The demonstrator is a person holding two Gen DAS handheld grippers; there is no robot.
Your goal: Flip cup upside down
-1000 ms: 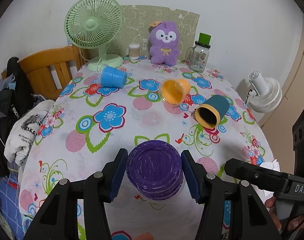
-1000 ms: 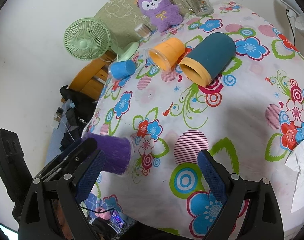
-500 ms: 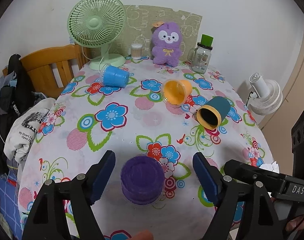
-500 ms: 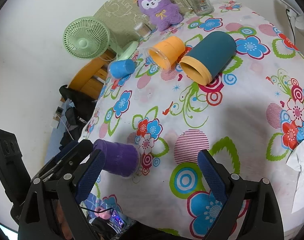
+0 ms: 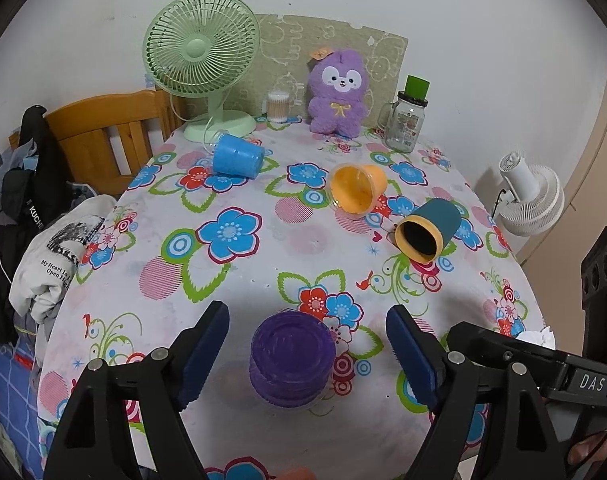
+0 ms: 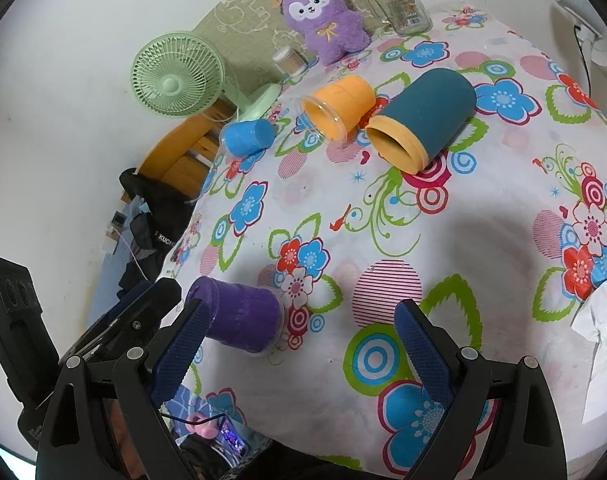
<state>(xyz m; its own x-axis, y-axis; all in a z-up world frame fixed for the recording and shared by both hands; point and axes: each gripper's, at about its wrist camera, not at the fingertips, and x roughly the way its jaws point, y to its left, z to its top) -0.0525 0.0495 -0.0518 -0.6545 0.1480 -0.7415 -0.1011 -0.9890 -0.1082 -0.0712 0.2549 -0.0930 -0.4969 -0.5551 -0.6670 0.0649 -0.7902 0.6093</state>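
Bottom centre, the purple cup (image 5: 290, 360) stands inverted between the wide-spread left gripper (image 5: 308, 346); the right gripper (image 6: 303, 344), equally wide, likely targets another toppled cup.

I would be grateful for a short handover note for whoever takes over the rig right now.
Left gripper: open, fingers either side of the purple cup, not touching it.
Right gripper: open, empty.
Purple cup: upside down on the tablecloth near the front edge; that flip looks done.
Left: blue cup, orange cup and teal cup all lie on their sides, if they count.
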